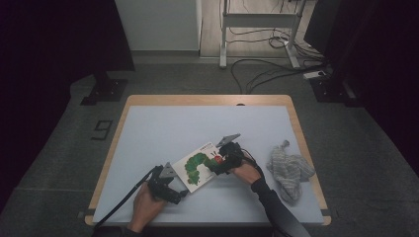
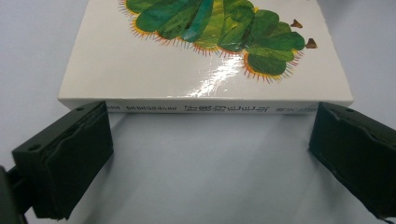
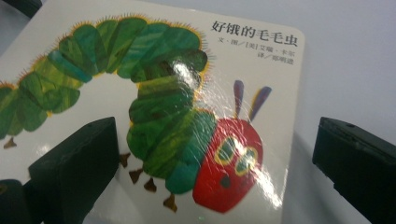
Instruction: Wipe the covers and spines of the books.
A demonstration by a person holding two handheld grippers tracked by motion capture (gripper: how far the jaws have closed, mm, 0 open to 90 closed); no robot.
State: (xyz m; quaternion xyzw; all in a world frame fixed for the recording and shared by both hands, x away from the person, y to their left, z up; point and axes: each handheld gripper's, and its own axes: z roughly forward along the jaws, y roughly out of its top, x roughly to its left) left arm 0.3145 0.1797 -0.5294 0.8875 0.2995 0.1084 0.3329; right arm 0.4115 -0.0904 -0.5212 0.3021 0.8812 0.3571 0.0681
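Picture book (image 1: 196, 166), closed, flat near the desk's (image 1: 163, 123) front edge: your left tool (image 1: 179, 195) gapes at its spine, your right tool (image 1: 216, 162) hangs open above the cover, both placed to grasp.

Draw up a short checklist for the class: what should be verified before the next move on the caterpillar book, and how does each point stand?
1. Book lies flat and closed on the table: ok.
2. Left hand-held gripper open, jaws either side of the spine: ok.
3. Right hand-held gripper open above the cover: ok.
4. Either gripper touching the book: cannot tell.
5. Cloth apart from the book: ok.
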